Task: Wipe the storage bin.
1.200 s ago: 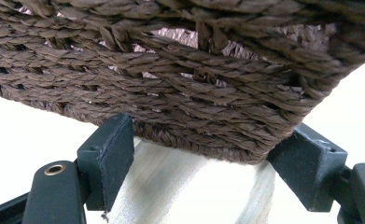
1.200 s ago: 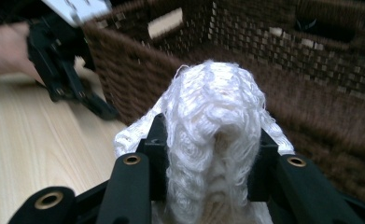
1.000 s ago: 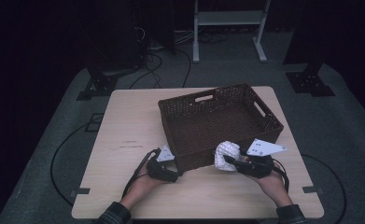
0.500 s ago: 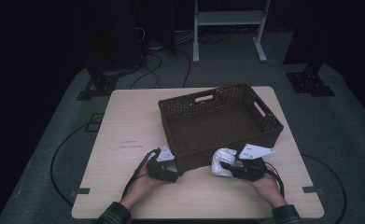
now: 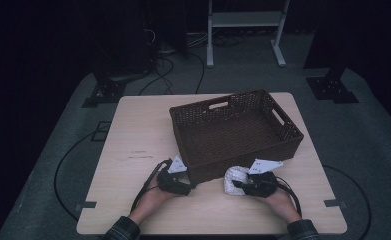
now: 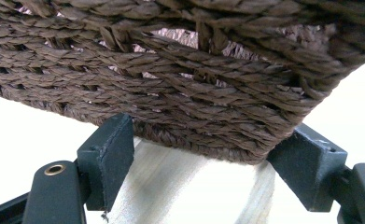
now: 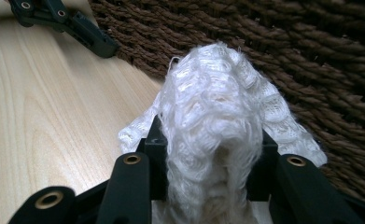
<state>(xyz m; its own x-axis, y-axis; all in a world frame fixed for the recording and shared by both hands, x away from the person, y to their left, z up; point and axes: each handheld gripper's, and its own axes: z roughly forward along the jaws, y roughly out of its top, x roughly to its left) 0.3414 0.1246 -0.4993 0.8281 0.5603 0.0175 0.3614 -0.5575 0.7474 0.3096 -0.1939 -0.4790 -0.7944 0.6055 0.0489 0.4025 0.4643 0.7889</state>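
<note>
Nearest the lower edge of the high view, two forearms in plaid sleeves are reaching onto the wooden table (image 5: 133,135), wrists low and hands level. At lower right, the right gripper (image 5: 239,184) is pinching a bunched white knitted cloth (image 5: 234,177) tight between its jaws, holding it just above the tabletop beside the basket's near wall; in the right gripper view the cloth (image 7: 215,121) is spilling up over both jaws. At lower centre, the left gripper (image 5: 188,181) is resting with jaws spread, straddling the near corner of the dark wicker basket (image 5: 283,125) without squeezing it, probably to steady it. Beyond, the basket is sitting empty at mid-frame, likely awaiting the cloth.
</note>
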